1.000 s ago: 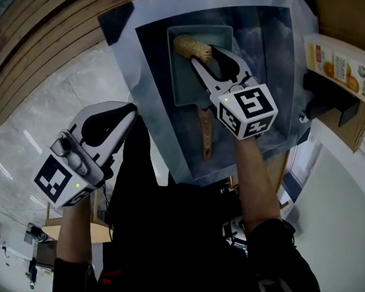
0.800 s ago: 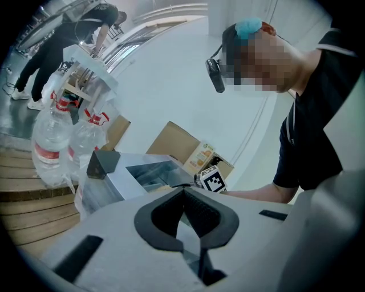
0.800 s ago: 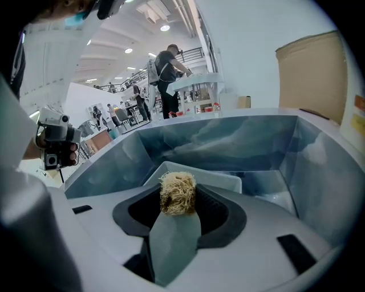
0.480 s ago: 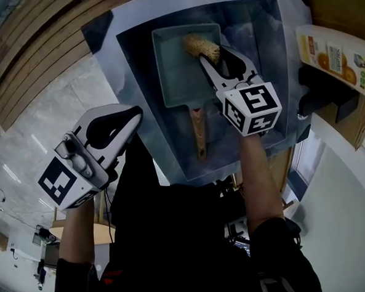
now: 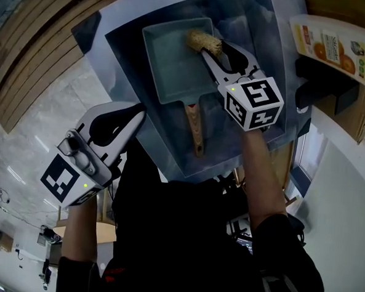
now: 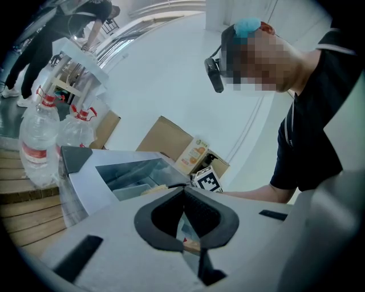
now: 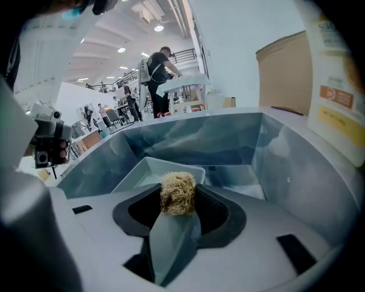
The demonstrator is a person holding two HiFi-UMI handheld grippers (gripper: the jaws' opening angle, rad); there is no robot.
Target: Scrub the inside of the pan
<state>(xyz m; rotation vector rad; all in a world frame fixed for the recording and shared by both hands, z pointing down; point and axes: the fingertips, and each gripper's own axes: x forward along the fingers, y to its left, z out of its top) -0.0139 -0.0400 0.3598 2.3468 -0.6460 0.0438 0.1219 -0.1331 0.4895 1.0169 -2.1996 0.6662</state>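
Your pan (image 5: 174,61) is pale grey-green, its handle (image 5: 194,129) brown wood-grain, the scrubber (image 5: 201,40) straw-tan. Your left gripper (image 5: 137,113) and right gripper (image 5: 211,49) are light grey, black-padded, with black-and-white square markers. The carton (image 5: 329,45) is yellow with orange fruit

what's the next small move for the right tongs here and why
Probably drag the scrubber across the pan floor toward its left wall. The right tongs are shut on it at the pan's far right corner, so most of the floor lies to that side.
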